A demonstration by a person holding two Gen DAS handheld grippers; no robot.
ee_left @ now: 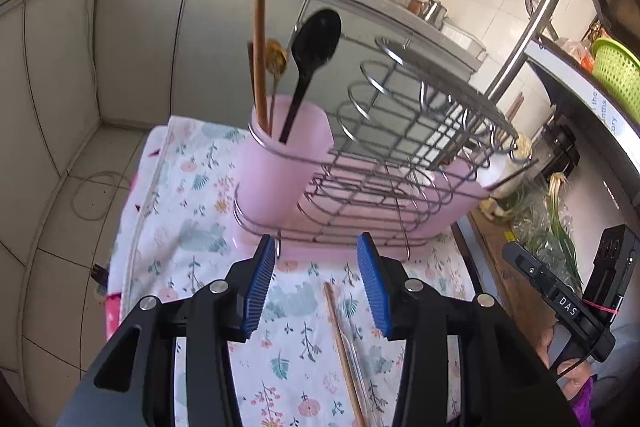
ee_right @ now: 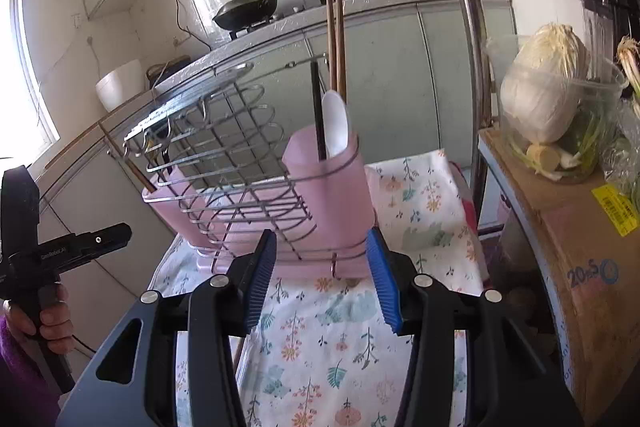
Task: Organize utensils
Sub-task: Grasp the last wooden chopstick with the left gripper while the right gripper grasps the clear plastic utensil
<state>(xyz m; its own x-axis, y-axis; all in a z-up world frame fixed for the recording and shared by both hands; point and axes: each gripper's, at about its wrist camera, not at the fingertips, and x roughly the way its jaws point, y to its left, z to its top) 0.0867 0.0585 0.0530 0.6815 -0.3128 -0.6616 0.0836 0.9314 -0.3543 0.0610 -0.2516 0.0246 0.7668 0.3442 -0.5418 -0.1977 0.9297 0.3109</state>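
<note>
On the floral cloth [ee_left: 208, 227], just below the left gripper [ee_left: 316, 283], lies a pair of brown chopsticks [ee_left: 344, 347], seen only in the left view; both it and the right gripper [ee_right: 320, 279] gape empty. Beyond, the wire rack [ee_right: 240, 163] holds pink cups [ee_left: 288, 163] with a black spoon [ee_left: 312, 47], white spoon [ee_right: 335, 127] and upright chopsticks [ee_right: 336, 39]. The right view's cardboard box [ee_right: 580, 267] reads "20".

Bright daylight, window [ee_right: 24, 75] glare, fisheye-warped edges.

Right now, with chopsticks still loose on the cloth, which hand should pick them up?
Left, probably. The chopsticks lie on the floral cloth just under the open left gripper. The right gripper is open too, but its view shows only cloth below it.
</note>
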